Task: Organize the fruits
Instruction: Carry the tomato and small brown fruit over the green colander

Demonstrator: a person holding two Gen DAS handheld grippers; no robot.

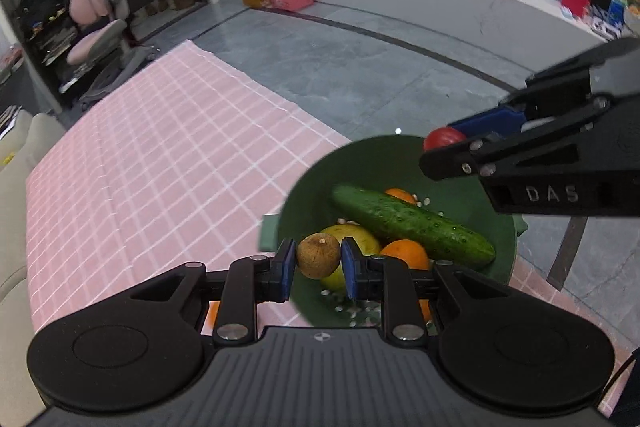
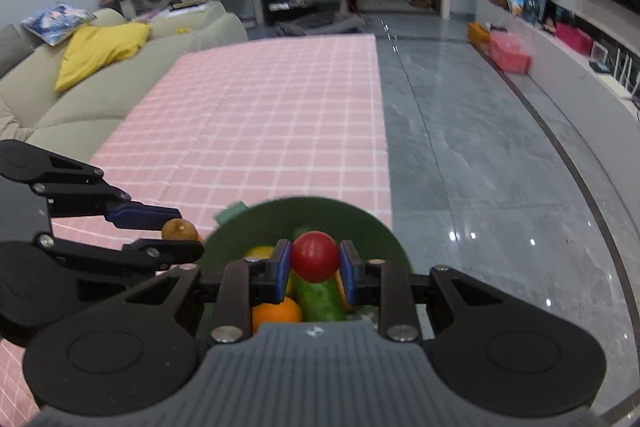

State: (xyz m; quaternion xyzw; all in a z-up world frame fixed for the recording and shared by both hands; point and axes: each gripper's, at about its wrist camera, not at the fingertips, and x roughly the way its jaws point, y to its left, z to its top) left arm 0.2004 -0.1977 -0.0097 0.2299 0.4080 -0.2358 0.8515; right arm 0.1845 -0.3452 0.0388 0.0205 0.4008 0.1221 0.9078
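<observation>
**A:** Left wrist view: left tool (image 1: pixel 319 263), low centre, is pinched snug on a brown kiwi (image 1: pixel 319 255) over the green bowl (image 1: pixel 496 223). Looks like the drop-off step to me?

**B:** Probably. The right tool (image 2: pixel 314 263) is clamped on a red tomato (image 2: pixel 314 255) just above the cucumber (image 2: pixel 320 297) and oranges (image 2: pixel 276 311). Next I'd lower both and spread the fingers, watching they don't bump.

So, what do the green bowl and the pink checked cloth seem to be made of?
The green bowl: probably plastic, with a smooth matte wall and drain holes in its bottom. The pink checked cloth: seems thin woven fabric or coated sheet, with faint creases; I cannot tell which.
</observation>
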